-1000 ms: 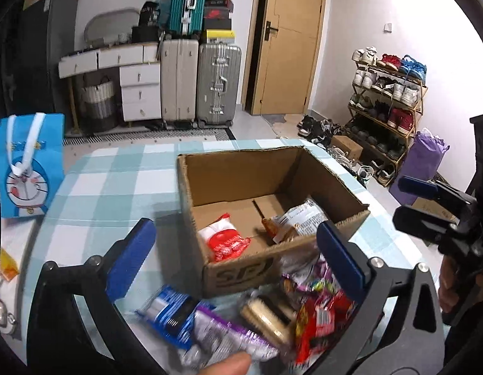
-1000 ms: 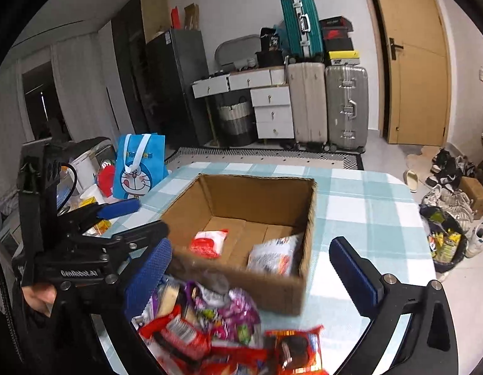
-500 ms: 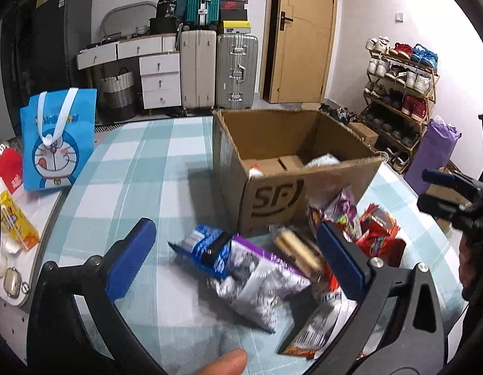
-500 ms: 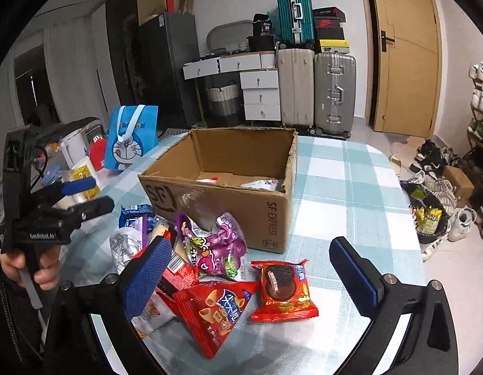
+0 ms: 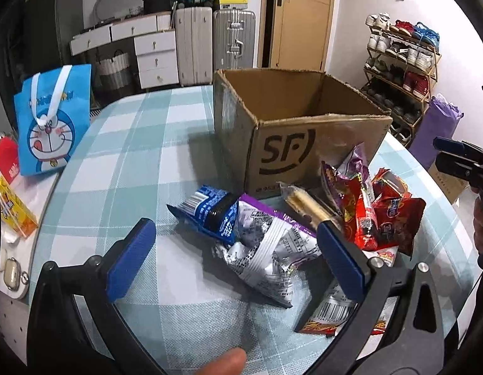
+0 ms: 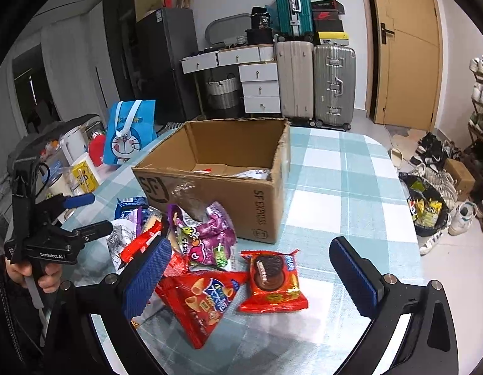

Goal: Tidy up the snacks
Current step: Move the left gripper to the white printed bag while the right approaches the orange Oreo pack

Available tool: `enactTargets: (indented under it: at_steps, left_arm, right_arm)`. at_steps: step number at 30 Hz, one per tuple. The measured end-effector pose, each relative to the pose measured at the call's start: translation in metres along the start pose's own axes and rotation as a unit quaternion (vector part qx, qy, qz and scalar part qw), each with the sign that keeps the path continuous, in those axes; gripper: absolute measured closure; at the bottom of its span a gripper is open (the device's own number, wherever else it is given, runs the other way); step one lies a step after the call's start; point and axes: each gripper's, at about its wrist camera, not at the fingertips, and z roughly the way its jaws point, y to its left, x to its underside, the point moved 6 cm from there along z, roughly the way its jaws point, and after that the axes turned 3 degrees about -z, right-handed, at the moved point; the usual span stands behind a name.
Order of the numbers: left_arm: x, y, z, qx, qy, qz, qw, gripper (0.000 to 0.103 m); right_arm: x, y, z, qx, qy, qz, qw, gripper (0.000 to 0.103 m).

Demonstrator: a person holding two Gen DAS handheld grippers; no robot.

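Both grippers have pulled back from the cardboard box (image 6: 216,184). Left gripper (image 5: 235,250) and right gripper (image 6: 251,268) gape wide, holding nothing. Two packets, perhaps more, lie inside the box at twelve o'clock — most snacks (image 6: 207,237) remain piled before it.

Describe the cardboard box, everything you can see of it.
The cardboard box is brown corrugated card, open at the top with rough, torn rim edges. A black SF logo is printed on one side and "SF EXPRESS" on another. It stands upright on the checked tablecloth. A few packets show inside, low down. The snack pile lies against its logo side. Neither gripper touches it.
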Motion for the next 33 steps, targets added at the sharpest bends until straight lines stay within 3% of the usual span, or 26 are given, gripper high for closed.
enactTargets:
  at_steps: [17,26,33]
  left_arm:
    - [0.011,-0.009,0.021,0.016,0.033,0.022,0.9991,0.001]
    - [0.019,-0.010,0.033,0.021,0.057,0.034,0.9976,0.001]
    - [0.024,-0.011,0.039,0.053,0.068,0.032,0.9958,0.013]
  right_arm:
    - [0.029,-0.025,0.039,0.027,0.076,0.022,0.997,0.000]
    - [0.044,-0.023,0.059,0.020,0.100,0.008,0.995,0.001]
    - [0.047,-0.026,0.063,0.005,0.103,0.020,0.994,0.013]
